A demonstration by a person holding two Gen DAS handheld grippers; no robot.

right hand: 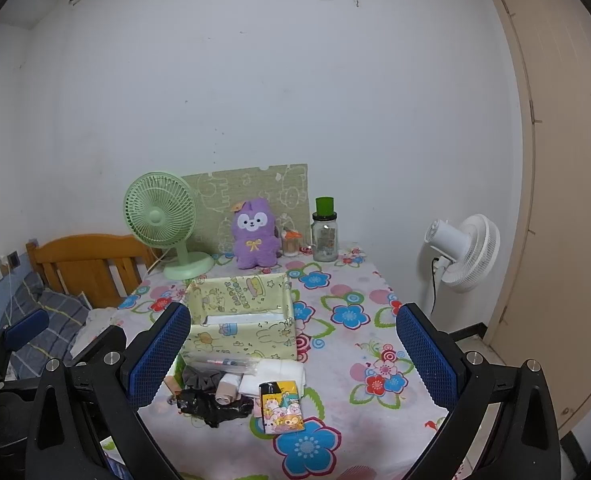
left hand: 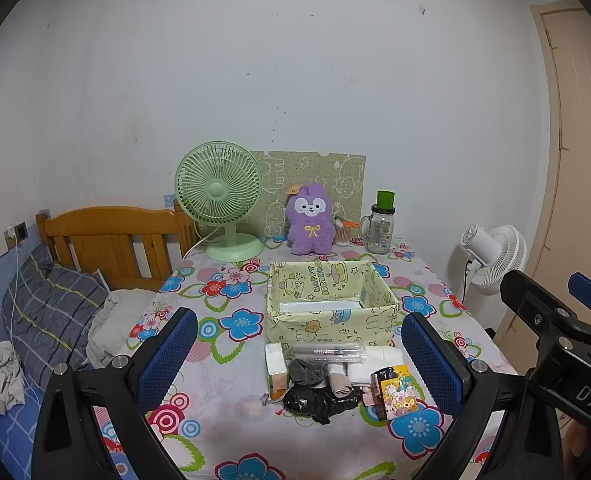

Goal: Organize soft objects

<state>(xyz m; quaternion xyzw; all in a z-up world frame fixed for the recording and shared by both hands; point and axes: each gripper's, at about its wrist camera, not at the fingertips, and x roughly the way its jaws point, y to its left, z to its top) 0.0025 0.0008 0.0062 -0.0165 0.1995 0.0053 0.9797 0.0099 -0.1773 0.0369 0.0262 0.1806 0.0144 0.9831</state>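
Pretty much at the starting line here: nothing picked up yet, just lining up over the counter (left hand: 223, 384) with its flowery cloth. Left tool (left hand: 299, 360) spread wide and empty, hovering above the near edge; right tool (right hand: 293, 354) same deal, jaws fully apart with nothing between them. Soft stuff all bunched in a little pile just in front of the yellow box (left hand: 331, 308): a grey scrunchie (left hand: 305, 372), a rolled beige sock (left hand: 340, 385), a crumpled black bag (left hand: 315, 402), a folded white cloth (right hand: 275, 376), plus a cartoon tissue pack (left hand: 393, 394) and a clear tube (left hand: 327, 351) mixed in. Box sits open and looks nearly empty, so probably the drop spot. Next up, likely dipping one tool down onto a single soft piece, maybe the scrunchie on top, pinching without dragging the neighbours, then lifting over the box rim. Purple plush (left hand: 310, 220) well back by the green fan (left hand: 219, 196), not touched.
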